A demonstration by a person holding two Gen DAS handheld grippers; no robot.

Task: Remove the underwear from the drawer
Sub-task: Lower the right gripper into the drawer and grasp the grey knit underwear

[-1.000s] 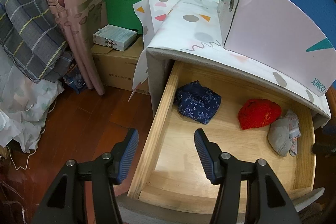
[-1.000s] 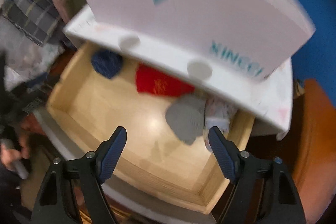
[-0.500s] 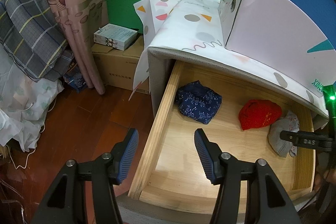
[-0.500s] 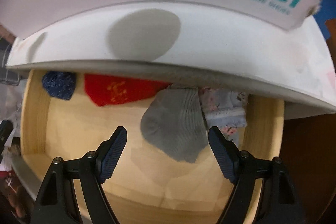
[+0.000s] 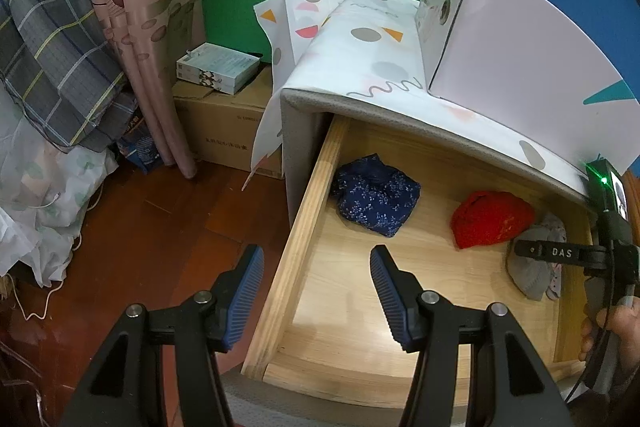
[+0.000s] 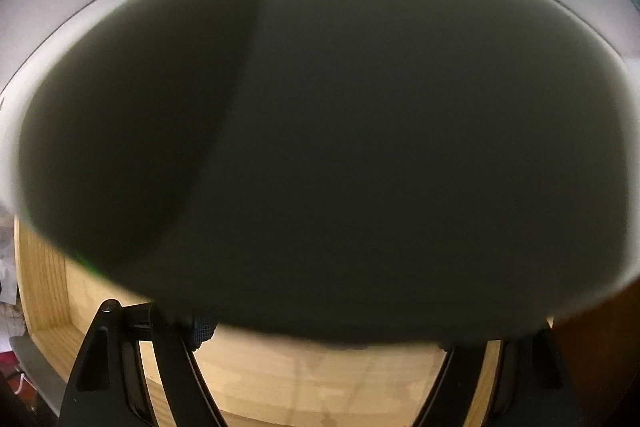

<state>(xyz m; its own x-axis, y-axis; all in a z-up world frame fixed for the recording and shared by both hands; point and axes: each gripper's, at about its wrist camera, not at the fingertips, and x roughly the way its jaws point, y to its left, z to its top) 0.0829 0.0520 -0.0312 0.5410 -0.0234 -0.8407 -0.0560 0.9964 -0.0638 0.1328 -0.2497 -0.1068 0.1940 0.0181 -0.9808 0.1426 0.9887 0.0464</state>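
At the near left corner of the open wooden drawer (image 5: 304, 227), the left gripper (image 5: 316, 301) hovers with its jaws partly open and nothing between them; one blue ribbed pad (image 5: 244, 303) hangs over the floor (image 5: 160, 235), the other over the drawer bottom. Neither pad touches the drawer or its contents.

Inside the drawer, three pieces of underwear lie on the bottom panel: a navy floral piece (image 5: 376, 201) at the far left, a red piece (image 5: 490, 219) right of centre, and a grey piece (image 5: 530, 273) at the far right, touching the red one.

The right gripper (image 5: 560, 251), held by a hand (image 5: 614, 327), sits low over the grey piece at the right end of the drawer. In the right wrist view a dark, blurred surface fills most of the frame and hides the fingertips; only the black finger arms (image 6: 168, 359) and drawer bottom show. Its jaws stand apart, but whether they touch or hold the grey piece cannot be determined.

A white box (image 5: 520, 67) rests on the patterned cabinet top (image 5: 360, 59).
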